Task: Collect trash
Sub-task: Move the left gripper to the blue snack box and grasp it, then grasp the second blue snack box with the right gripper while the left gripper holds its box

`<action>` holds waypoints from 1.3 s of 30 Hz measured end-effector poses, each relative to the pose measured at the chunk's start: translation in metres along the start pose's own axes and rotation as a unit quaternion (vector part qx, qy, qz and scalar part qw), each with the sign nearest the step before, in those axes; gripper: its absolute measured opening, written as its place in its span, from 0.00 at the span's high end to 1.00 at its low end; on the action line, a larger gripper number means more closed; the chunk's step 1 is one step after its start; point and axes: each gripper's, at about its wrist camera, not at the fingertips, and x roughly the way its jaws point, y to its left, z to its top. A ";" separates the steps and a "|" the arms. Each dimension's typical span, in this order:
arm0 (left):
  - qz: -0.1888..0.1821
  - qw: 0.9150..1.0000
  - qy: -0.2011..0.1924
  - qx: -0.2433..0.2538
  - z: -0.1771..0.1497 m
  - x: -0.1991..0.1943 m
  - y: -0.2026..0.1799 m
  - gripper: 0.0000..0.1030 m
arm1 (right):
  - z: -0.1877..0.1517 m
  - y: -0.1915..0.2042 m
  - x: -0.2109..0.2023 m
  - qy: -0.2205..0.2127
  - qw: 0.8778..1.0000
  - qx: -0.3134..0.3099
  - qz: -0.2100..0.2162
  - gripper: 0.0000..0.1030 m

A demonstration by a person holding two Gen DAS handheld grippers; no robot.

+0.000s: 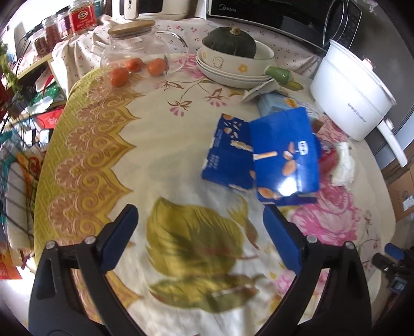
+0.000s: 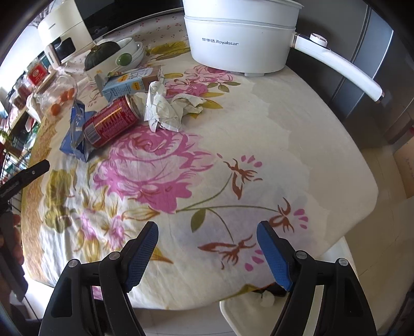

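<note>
Flowered cream tablecloth (image 2: pixel 233 144) covers a round table backed by a black microwave (image 1: pixel 271 13). Beside the white electric pot (image 2: pixel 240 44) lie the red drink can (image 2: pixel 108 121), crumpled white paper (image 2: pixel 165 108), pale-blue carton (image 2: pixel 129 84) and flattened blue snack box (image 1: pixel 261 152). Left gripper (image 1: pixel 200 230) and right gripper (image 2: pixel 207 245) hover with jaws apart, holding nothing.

Blue box (image 1: pixel 283 155) hides most of red can (image 1: pixel 328 158).
</note>
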 end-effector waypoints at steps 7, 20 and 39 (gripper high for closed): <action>0.013 0.996 -0.016 0.087 0.000 0.028 -0.010 0.08 | 0.007 -0.008 0.010 0.003 1.000 -0.012 -0.028 0.22; -0.015 0.991 -0.022 0.134 0.012 0.051 -0.033 0.43 | 0.009 -0.016 0.020 0.011 0.999 -0.010 -0.035 0.22; -0.006 0.998 -0.010 0.056 -0.020 -0.053 0.022 0.44 | -0.001 0.018 -0.019 -0.028 0.999 -0.029 0.016 0.22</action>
